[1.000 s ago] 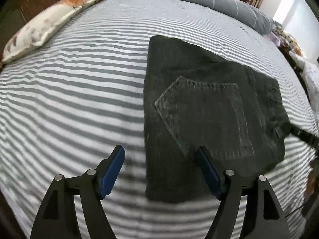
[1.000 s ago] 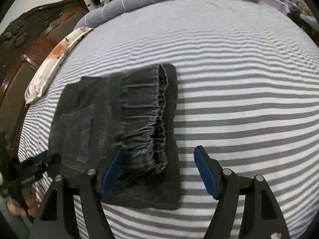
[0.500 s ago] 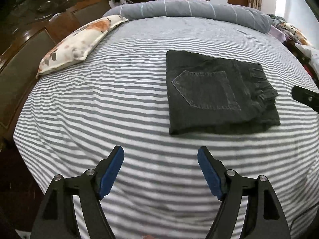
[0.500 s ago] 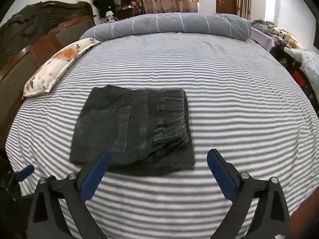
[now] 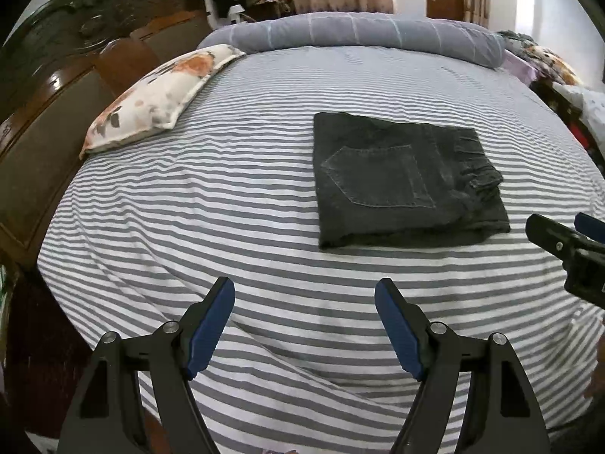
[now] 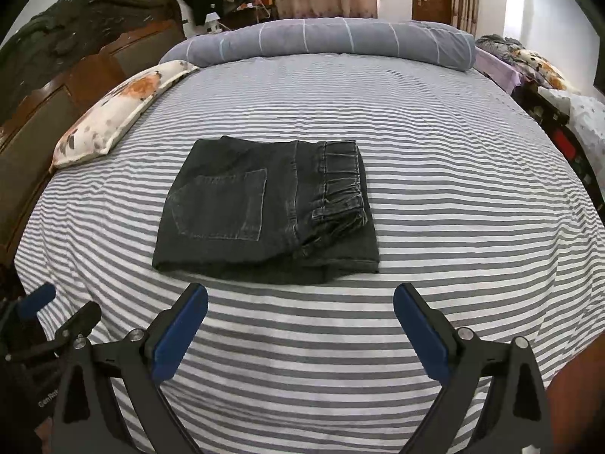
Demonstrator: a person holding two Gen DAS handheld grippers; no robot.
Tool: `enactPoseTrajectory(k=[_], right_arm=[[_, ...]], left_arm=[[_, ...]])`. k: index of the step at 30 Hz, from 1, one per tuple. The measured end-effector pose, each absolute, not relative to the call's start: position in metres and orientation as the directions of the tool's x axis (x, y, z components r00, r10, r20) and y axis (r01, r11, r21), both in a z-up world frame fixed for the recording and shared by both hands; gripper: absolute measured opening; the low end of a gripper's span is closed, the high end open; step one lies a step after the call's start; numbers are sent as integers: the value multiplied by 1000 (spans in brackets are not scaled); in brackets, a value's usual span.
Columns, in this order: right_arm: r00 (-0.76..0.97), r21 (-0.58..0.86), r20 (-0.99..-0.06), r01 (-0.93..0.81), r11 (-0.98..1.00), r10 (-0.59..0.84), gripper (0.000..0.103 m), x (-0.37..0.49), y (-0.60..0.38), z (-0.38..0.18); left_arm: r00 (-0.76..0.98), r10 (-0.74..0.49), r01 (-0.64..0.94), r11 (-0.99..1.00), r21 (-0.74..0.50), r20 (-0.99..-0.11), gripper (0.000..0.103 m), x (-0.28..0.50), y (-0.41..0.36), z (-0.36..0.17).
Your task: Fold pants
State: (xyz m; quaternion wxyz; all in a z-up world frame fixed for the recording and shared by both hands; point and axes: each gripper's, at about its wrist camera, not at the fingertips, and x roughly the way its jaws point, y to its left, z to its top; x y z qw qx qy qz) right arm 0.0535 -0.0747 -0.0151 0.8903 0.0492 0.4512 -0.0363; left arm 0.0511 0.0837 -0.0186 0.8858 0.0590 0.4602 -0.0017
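Observation:
Dark grey denim pants (image 5: pixel 401 178) (image 6: pixel 264 204) lie folded into a compact rectangle on the striped bed, back pocket up, elastic waistband on the right side. My left gripper (image 5: pixel 304 310) hangs open over the bed's near part, well short of the pants and to their left, nothing between its blue pads. My right gripper (image 6: pixel 300 314) is open wide just in front of the pants' near edge, also empty. The right gripper's black body also shows in the left wrist view (image 5: pixel 567 246), and part of the left gripper shows in the right wrist view (image 6: pixel 49 317).
A grey-and-white striped sheet (image 6: pixel 453 189) covers the bed. A floral pillow (image 5: pixel 159 98) lies at the left by the dark wooden headboard (image 5: pixel 56 75). A rolled grey duvet (image 6: pixel 321 41) lines the far edge. Clutter and bedding (image 6: pixel 548 72) sit off the right side.
Both grippers have pulled back and risen away from the pants, which now lie free on the bed. The right gripper's jaws have spread wider.

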Motion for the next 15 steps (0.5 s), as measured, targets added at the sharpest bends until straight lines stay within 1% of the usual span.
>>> enactPoseTrajectory(k=[3, 7, 11, 15], right_arm=[[593, 68, -805, 117, 991, -15, 97, 49, -74, -14], [587, 68, -809, 112, 991, -11, 97, 45, -69, -13], [582, 39, -813, 101, 994, -27, 97, 42, -62, -14], [587, 40, -809, 97, 994, -25, 97, 38, -56, -16]], left_arm=[[582, 69, 48, 992, 119, -810, 77, 48, 84, -16], [593, 67, 74, 988, 137, -802, 77, 43, 83, -15], [587, 45, 88, 989, 119, -808, 77, 43, 83, -15], [600, 38, 81, 991, 108, -799, 77, 44, 86, -12]])
